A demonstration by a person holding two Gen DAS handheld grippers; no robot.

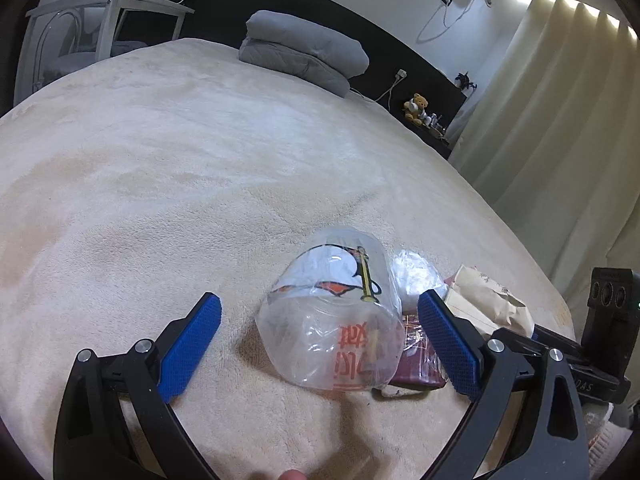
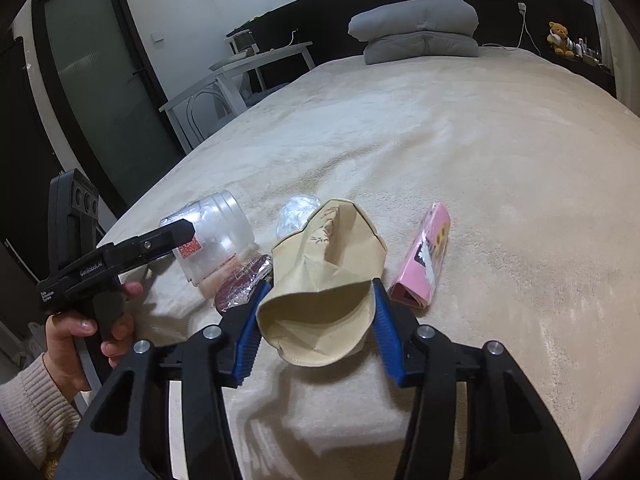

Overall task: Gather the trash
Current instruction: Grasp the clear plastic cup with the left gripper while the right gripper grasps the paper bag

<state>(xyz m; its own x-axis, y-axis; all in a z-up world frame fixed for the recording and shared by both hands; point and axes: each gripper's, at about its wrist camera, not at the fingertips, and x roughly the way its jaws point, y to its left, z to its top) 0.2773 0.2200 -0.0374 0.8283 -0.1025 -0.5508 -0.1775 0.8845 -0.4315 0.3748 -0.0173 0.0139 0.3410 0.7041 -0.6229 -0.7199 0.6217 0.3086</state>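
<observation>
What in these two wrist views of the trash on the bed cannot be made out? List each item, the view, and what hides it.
- Dark red wrapper: left wrist view, mostly hidden behind the clear plastic jar.
- Crumpled clear plastic: right wrist view, partly hidden by the brown paper bag.
- Pink packet: right wrist view, print too small to read.
- Bedside shelf items: too small.
</observation>
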